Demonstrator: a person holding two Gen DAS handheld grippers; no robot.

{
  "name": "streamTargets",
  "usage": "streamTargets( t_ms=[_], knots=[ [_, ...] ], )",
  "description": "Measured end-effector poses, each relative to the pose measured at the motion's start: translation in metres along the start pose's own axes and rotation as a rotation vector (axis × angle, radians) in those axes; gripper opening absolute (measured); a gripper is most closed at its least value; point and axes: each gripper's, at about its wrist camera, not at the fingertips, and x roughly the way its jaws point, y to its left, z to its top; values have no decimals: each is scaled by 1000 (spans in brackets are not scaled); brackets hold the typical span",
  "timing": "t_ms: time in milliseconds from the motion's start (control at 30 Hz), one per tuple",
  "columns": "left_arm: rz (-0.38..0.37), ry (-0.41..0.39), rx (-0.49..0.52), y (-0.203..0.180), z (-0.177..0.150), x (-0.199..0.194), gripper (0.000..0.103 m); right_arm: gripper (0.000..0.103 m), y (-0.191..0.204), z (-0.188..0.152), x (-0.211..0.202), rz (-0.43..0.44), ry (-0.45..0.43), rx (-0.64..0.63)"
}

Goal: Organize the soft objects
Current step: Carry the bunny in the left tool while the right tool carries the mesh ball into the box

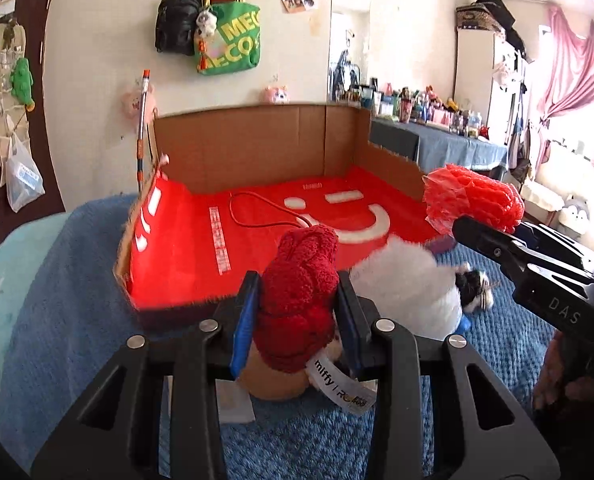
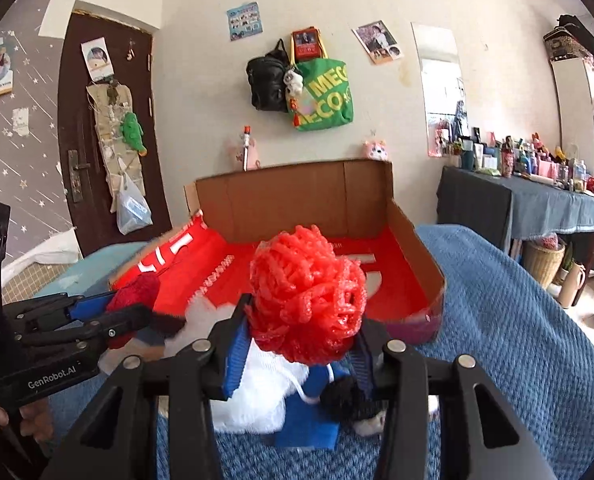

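Left tool (image 1: pixel 297 300) clamps the red plush (image 1: pixel 299 300), right tool (image 2: pixel 301 340) pinches the mesh ball (image 2: pixel 307 296). Both lifted toward the box (image 2: pixel 289 200) just ahead, probably for dropping in

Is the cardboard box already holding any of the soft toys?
No. The cardboard box shows only its red liner; the red plush toy and red mesh ball are each clamped in a gripper outside it.

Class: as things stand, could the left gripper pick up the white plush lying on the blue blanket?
Probably not yet: the left gripper is shut on the red plush; the white plush lies close beside it.
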Motion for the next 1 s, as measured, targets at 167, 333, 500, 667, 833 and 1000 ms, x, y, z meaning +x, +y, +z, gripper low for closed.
streamTargets(
  t_ms=[167, 333, 500, 667, 833, 1000],
  knots=[
    [-10, -44, -14, 7, 23, -2, 35, 47, -8, 28, 11, 58, -17, 31],
    [-22, -42, -6, 13, 45, 10, 35, 48, -11, 55, 37, 75, 13, 16],
    [-36, 7, 22, 18, 76, 39, 35, 48, -12, 92, 87, 79, 113, -37],
    [-17, 132, 38, 29, 108, 95, 35, 48, -21, 120, 147, 97, 298, -24],
    [-60, 268, -17, 46, 133, 153, 35, 48, -32, 126, 202, 80, 443, -20],
    [-10, 335, -23, 56, 142, 199, 35, 48, -34, 115, 250, 50, 578, -21]
  ],
)
